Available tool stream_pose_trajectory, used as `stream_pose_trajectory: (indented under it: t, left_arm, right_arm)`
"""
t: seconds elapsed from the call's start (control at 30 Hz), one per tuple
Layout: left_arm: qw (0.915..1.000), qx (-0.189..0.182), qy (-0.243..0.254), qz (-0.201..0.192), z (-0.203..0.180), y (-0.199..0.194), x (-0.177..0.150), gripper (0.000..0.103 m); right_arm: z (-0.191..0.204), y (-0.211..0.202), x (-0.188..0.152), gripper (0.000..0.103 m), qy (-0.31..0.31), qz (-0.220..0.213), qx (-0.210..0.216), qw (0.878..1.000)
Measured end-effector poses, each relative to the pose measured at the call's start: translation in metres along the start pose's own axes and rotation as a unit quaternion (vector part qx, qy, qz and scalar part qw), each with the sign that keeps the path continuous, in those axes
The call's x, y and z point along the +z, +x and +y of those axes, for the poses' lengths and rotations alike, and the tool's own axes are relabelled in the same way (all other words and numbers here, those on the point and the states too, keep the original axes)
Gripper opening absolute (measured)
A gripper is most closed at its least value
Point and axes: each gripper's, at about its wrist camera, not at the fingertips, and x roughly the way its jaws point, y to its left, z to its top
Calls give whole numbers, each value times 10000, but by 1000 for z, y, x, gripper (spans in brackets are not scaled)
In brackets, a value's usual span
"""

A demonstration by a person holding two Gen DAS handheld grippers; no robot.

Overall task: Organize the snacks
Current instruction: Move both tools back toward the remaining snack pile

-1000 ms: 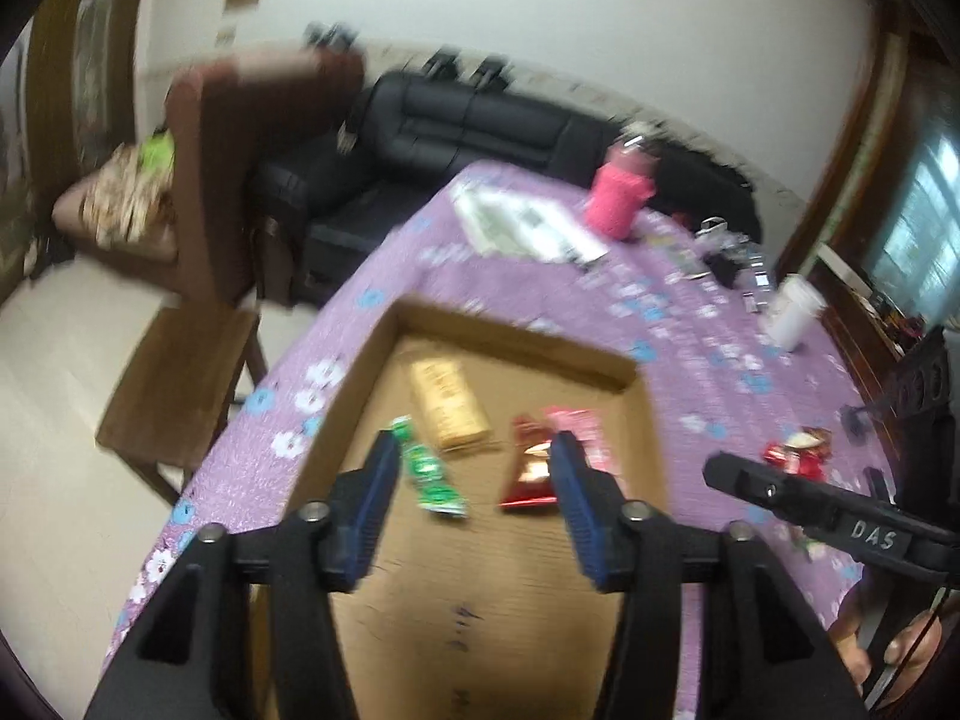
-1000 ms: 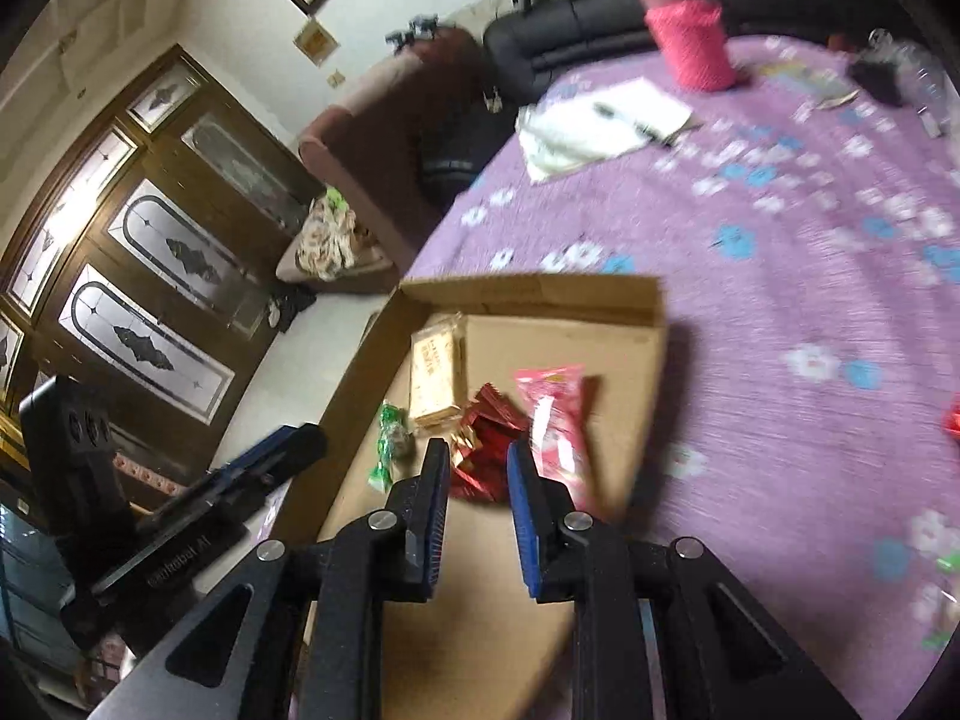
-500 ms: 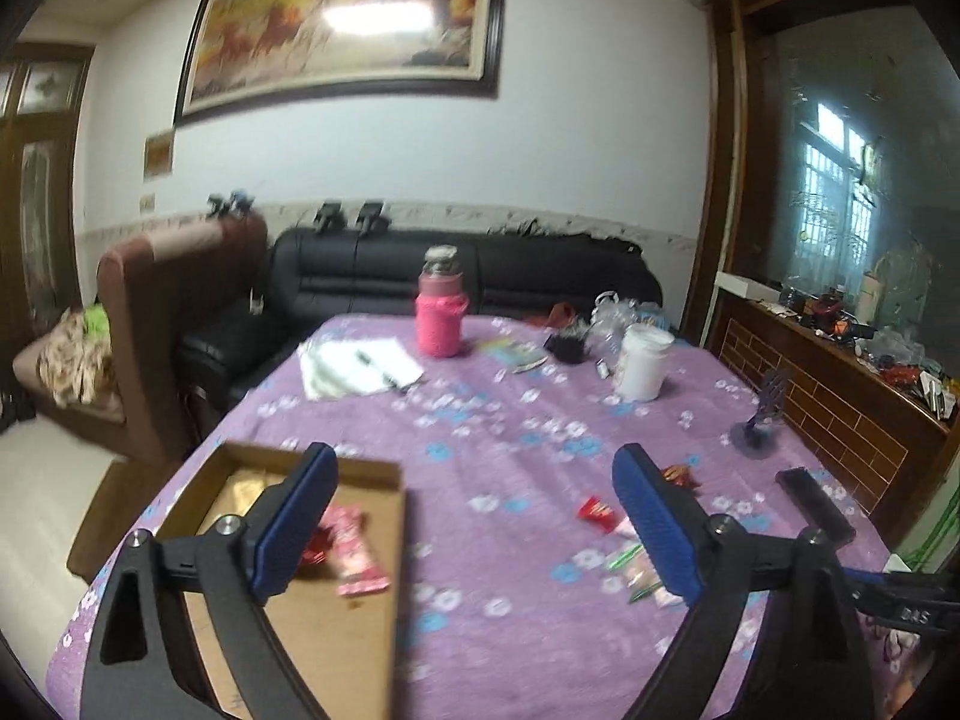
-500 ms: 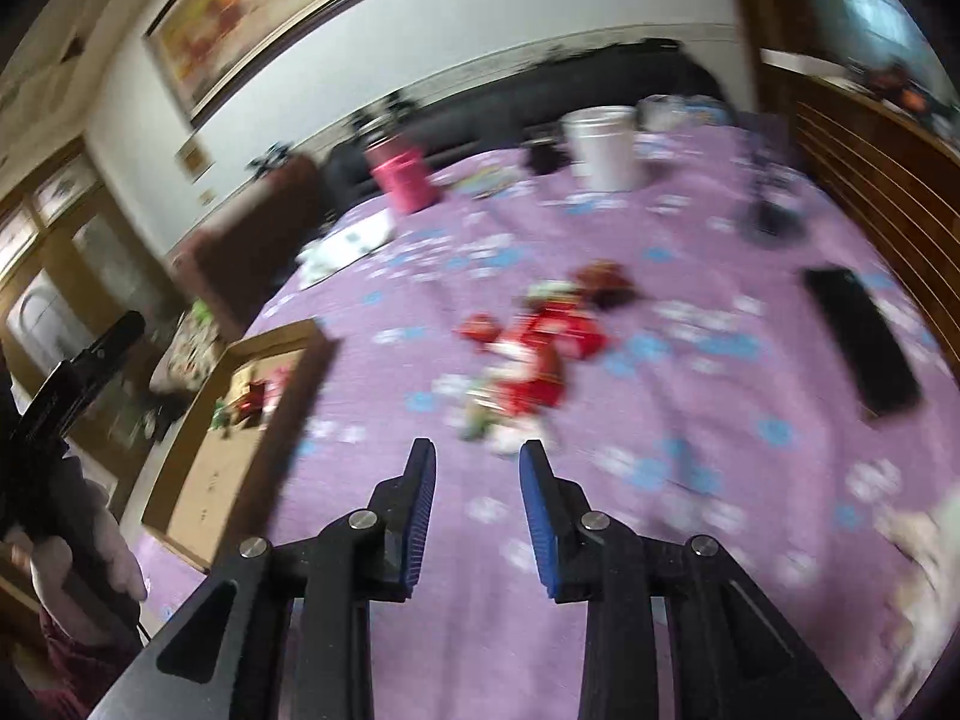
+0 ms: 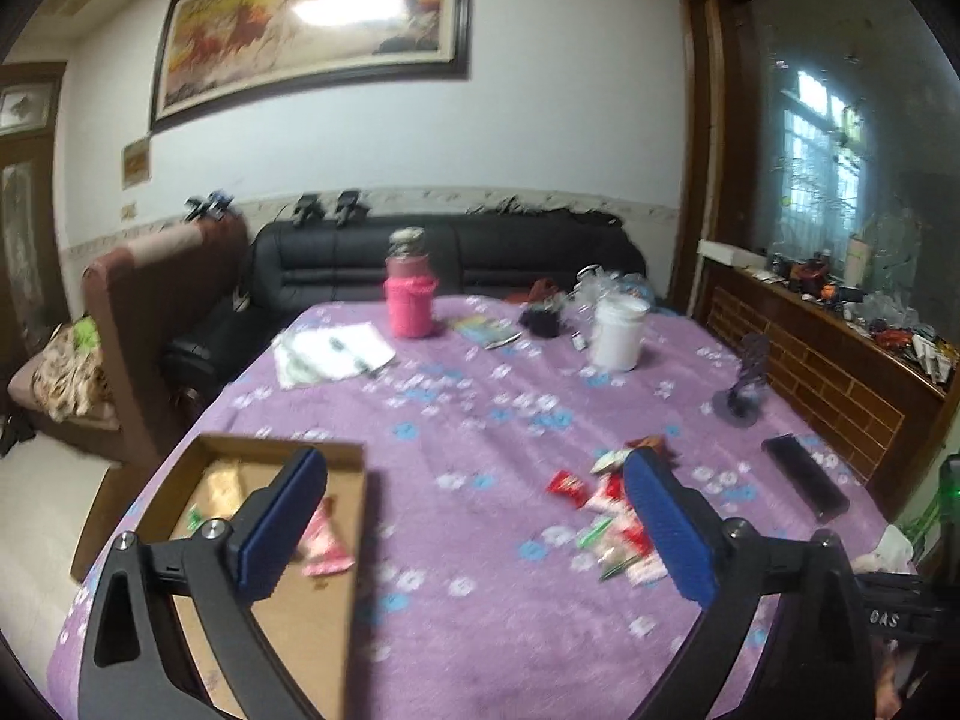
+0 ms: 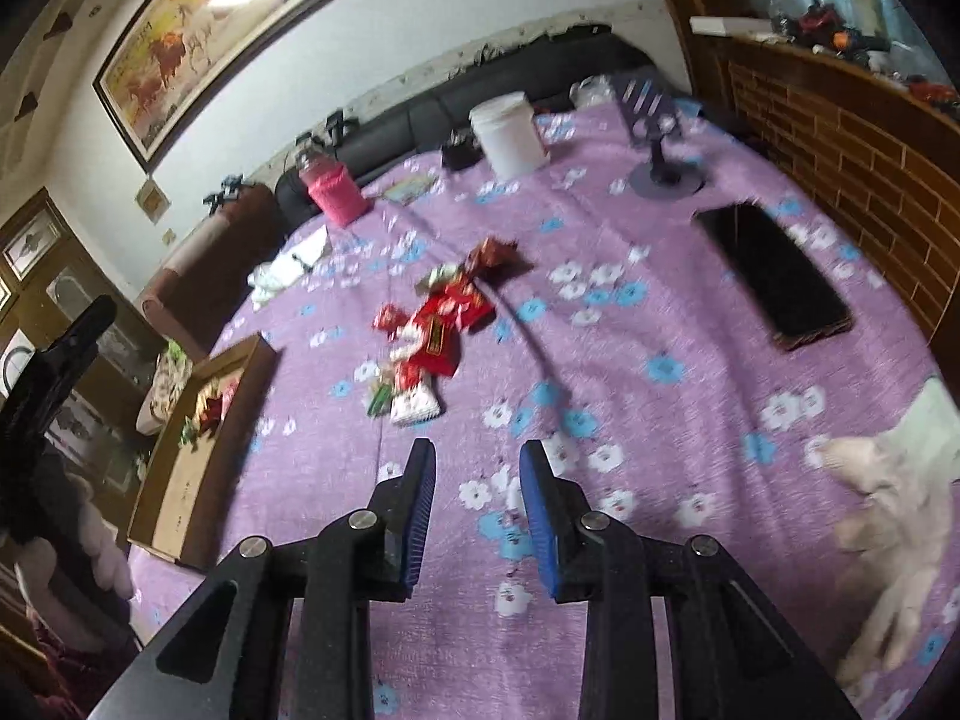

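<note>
Here, the left gripper (image 5: 474,525) is hanging over the purple flowered tablecloth (image 5: 480,600) with its jaws opening toward full spread and nothing between them; its blue pads (image 5: 282,522) are framing bare cloth. The right gripper (image 6: 474,519) is standing slightly parted, released and gripping nothing, its blue pads (image 6: 420,516) showing only cloth in the gap.

In the left wrist view, the cardboard box (image 5: 336,618) is lying at 8 o'clock, partly hidden behind the left finger; a pink packet (image 5: 324,546) and a tan bar (image 5: 222,480) are lying inside it. The loose snack pile (image 5: 606,516) is lying at 4 o'clock, partly behind the right finger. This view alone is showing the front of the pink bottle (image 5: 411,300) at 12 o'clock and the papers with a pen (image 5: 333,354) at 11 o'clock.

In the right wrist view, the snack pile (image 6: 435,330) is sitting unobstructed just above centre, red wrappers mixed with white and green ones, and a dark red packet (image 6: 492,255) is lying just beyond it at 12 o'clock. The box (image 6: 198,438) is appearing at 9 o'clock, well apart from the pile, with shiny wrappers (image 6: 210,408) inside; their kinds are too small to tell. Only this view is showing a pale, blurred shape (image 6: 894,510) at 4 o'clock, which cannot be identified. The black flat device (image 6: 774,273) at 2 o'clock and the white jar (image 6: 510,135) at 12 o'clock are appearing in both views.
</note>
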Motion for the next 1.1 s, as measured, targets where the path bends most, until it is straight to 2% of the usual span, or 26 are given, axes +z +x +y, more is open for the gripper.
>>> stream_pose_trajectory:
  t: [0.13,0.23,0.3,0.4,0.47,0.57,0.67,0.77,0.9,1.0,1.03,1.1]
  left_arm:
    - [9992,257,-282,150,36,-13,-13,99]
    - [9970,681,-275,247,57,-23,-23,99]
    - [9953,825,-370,343,66,-24,-27,99]
    - [9937,743,-586,602,72,-17,-31,99]
    - [9936,536,-617,779,69,-11,-33,99]
    - [9942,159,-395,988,53,-2,-37,99]
    - [9950,-28,-167,986,36,1,-40,97]
    - [9945,-175,-236,1004,30,4,-43,84]
    - [9913,-274,-561,1160,35,12,-44,83]
    - [9909,-163,-659,1163,41,13,-42,83]
    - [9911,-123,-644,1159,42,13,-41,83]
    - [9914,-42,-595,1163,43,14,-41,83]
  right_arm:
    - [7,21,5,31,123,153,271,9994]
    - [18,32,12,31,29,168,434,9989]
    - [27,40,15,31,-57,234,486,9985]
    - [39,50,16,31,-156,388,499,9979]
    - [44,51,14,31,-342,429,417,9976]
    - [43,50,10,31,-748,364,121,9965]
    - [34,64,15,31,-893,552,-221,9942]
    - [28,80,28,31,-781,615,-147,9949]
    - [25,113,49,31,-531,694,-61,9962]
    - [29,138,53,28,-380,883,-70,9953]
    - [34,143,52,25,-462,916,-1,9947]
    - [51,144,47,25,-780,1004,425,9910]
